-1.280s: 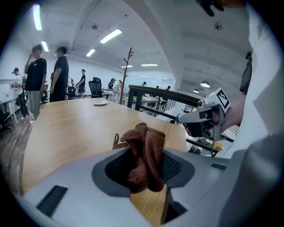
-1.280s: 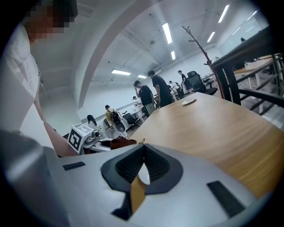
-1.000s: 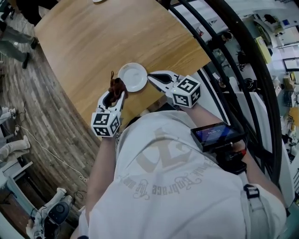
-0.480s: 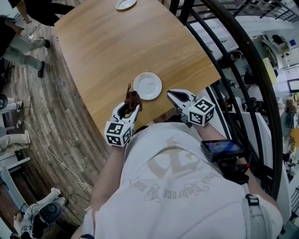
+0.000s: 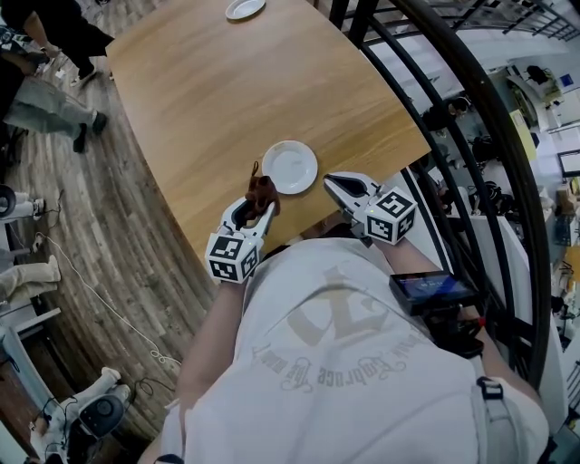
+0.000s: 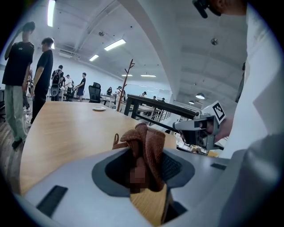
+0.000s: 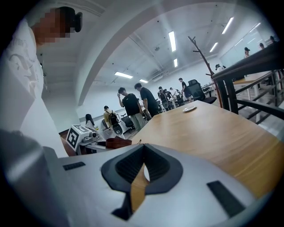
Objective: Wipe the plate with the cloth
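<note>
Railing (image 5: 497, 118) of black bars curves close along the right edge of the wooden surface (image 5: 208, 91). A second small plate (image 5: 245, 8) sits at the far end, well apart from the work. People stand on the plank floor (image 5: 100, 236) beyond the left edge. Nothing lies between the grippers and the white plate (image 5: 290, 167), which rests flat near the surface's near edge.

The left gripper (image 5: 256, 207) reaches in from the near edge, angled forward and slightly right. Its fingers are clamped on a bunched brown cloth (image 5: 261, 191). The cloth's tip is just beside the plate's left rim; whether it touches cannot be told. In the left gripper view the cloth (image 6: 146, 148) stands up between the closed fingers (image 6: 177, 170), with a small loop poking out to the left.

The right gripper (image 5: 332, 183) lies low over the near edge, pointing forward and left toward the plate's right side, just short of it. Its fingers (image 7: 155, 166) are pressed together at the tips and hold nothing. Both forearms extend from the white shirt (image 5: 344, 362).
</note>
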{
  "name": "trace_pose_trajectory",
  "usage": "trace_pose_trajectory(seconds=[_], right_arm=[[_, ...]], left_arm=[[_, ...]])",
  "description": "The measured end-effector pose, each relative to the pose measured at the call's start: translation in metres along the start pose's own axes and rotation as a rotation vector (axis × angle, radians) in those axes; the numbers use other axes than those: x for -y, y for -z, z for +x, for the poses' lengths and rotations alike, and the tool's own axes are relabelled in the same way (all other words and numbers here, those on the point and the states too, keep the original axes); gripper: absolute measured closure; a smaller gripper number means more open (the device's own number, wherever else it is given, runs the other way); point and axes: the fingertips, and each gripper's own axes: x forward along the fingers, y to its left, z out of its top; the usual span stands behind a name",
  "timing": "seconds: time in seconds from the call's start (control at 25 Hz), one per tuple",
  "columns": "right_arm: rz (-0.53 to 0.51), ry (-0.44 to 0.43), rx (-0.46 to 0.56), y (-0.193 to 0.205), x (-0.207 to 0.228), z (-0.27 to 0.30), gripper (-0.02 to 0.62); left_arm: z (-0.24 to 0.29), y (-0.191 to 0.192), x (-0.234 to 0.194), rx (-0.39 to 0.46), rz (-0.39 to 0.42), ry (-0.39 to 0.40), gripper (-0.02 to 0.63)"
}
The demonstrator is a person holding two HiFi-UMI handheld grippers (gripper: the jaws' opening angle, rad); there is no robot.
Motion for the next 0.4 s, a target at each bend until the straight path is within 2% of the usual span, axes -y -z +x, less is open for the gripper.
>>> trace_pose_trajectory(seconds=[0.16, 0.4], right_arm=[[-0.004, 0.000, -0.004, 0.007, 0.004, 0.004, 0.583], [0.008, -0.002, -0.001, 0.054, 0.022, 0.023, 0.581]], left_arm=[[0.005, 0.006, -0.004, -0.002, 0.003, 0.004, 0.436], [0.023, 0.050, -0.023, -0.016, 0.010, 0.001, 0.437]])
